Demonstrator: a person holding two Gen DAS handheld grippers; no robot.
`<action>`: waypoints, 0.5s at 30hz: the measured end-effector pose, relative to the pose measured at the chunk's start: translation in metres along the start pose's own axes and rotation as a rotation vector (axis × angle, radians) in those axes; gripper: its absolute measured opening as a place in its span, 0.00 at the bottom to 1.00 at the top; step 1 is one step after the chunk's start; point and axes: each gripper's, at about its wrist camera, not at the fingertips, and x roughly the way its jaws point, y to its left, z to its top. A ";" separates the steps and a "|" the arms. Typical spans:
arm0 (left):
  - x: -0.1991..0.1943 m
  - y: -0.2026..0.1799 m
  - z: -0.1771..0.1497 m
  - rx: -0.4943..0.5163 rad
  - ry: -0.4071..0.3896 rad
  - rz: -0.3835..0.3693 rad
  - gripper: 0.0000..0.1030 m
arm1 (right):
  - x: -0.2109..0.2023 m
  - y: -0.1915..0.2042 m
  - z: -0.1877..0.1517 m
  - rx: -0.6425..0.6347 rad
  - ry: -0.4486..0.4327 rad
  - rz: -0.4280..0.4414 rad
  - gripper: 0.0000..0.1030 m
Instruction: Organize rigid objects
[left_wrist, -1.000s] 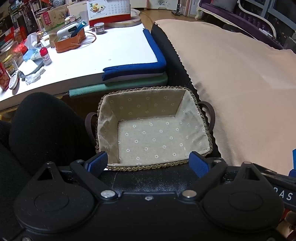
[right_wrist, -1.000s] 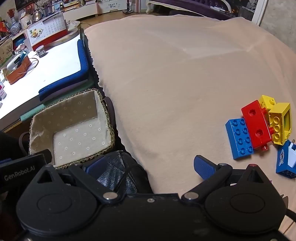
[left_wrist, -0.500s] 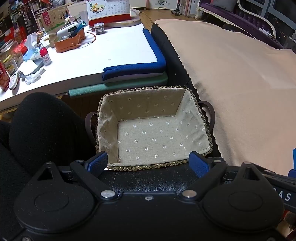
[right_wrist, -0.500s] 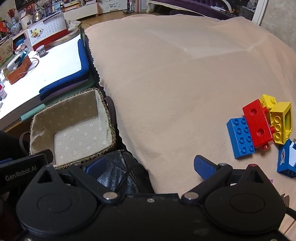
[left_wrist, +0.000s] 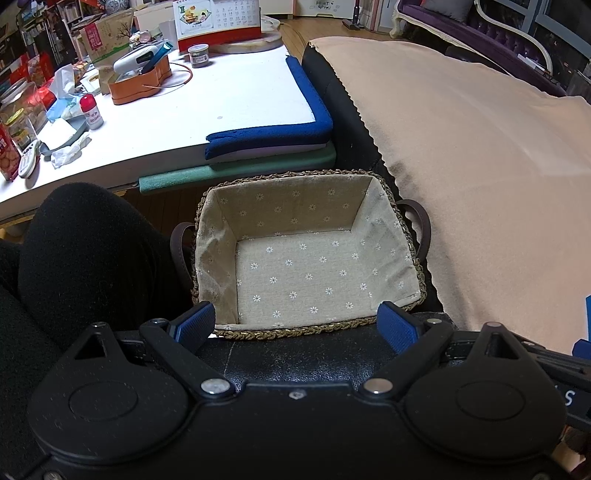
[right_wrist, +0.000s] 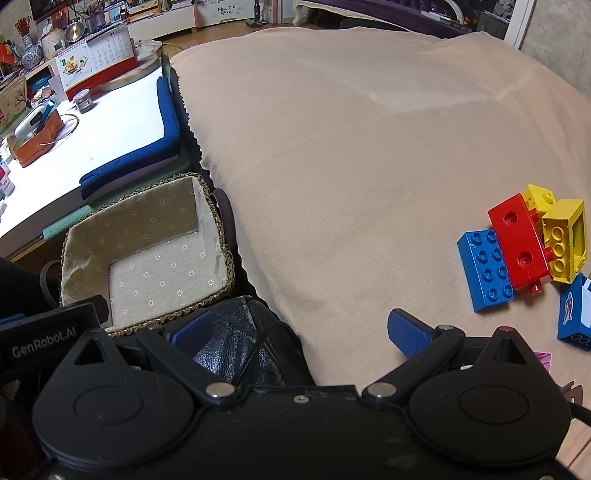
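Blocks (right_wrist: 517, 243) wait near the bed's right edge; basket (left_wrist: 310, 254) has nothing in it, both jaws wide open, holding nothing; next, right gripper (right_wrist: 299, 328) must reach a block

Black claw (left_wrist: 297, 323), blue ribbed pads (left_wrist: 393, 325)

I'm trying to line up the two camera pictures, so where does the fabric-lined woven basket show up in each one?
Left wrist: the basket fills the centre, just beyond the open left gripper, and holds nothing.
Right wrist: the basket sits at lower left, off the edge of the beige cloth.
Shared landmark: the desk calendar on the white table.
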 end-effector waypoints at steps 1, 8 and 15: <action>0.000 0.000 0.000 0.001 0.000 0.000 0.88 | 0.000 -0.001 0.000 0.002 0.001 0.001 0.98; 0.000 -0.002 -0.001 0.005 0.001 0.002 0.88 | -0.001 -0.002 0.002 0.008 -0.003 0.004 0.98; 0.001 -0.002 -0.001 0.006 0.002 0.003 0.88 | 0.000 -0.003 0.002 0.012 -0.003 0.002 0.98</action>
